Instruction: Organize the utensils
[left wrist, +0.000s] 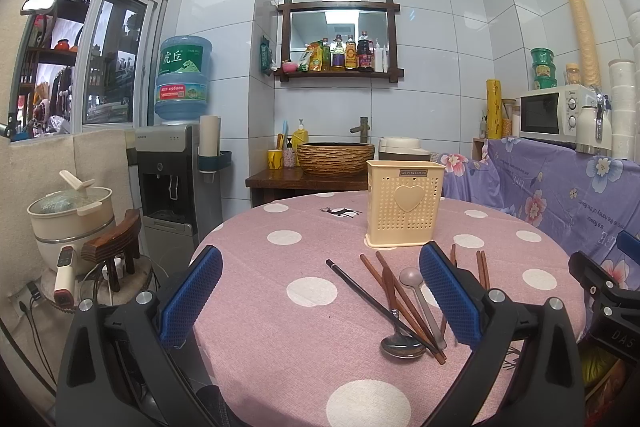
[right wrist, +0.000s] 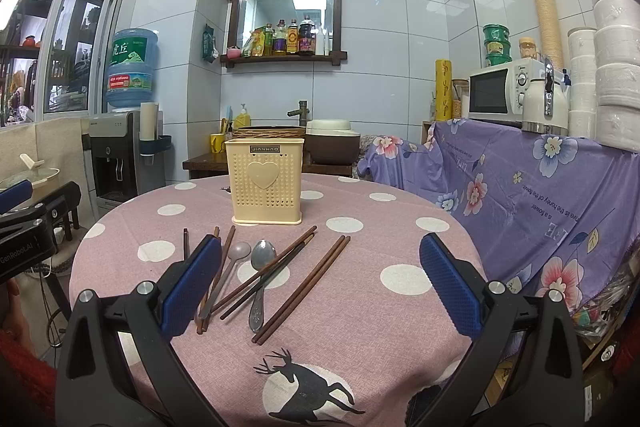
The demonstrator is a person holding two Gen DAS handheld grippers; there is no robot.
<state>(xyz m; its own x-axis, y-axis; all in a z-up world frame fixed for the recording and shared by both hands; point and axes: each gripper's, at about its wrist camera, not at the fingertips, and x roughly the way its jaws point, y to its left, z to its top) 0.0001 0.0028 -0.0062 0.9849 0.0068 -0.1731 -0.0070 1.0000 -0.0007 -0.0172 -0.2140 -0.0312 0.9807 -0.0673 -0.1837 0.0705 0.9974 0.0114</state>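
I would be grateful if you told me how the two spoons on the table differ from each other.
The metal spoon has a shiny silver bowl, while the grey spoon has a dull, pale grey bowl. The metal spoon lies under several crossing chopsticks; the grey spoon lies to its left, partly behind the right gripper's left finger. Both lie flat on the pink dotted tablecloth with bowls pointing toward the cream holder.

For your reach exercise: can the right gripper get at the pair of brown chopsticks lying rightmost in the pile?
Probably yes: the right gripper, jaws open, faces the chopstick pair, which lies apart with bare tablecloth around it.
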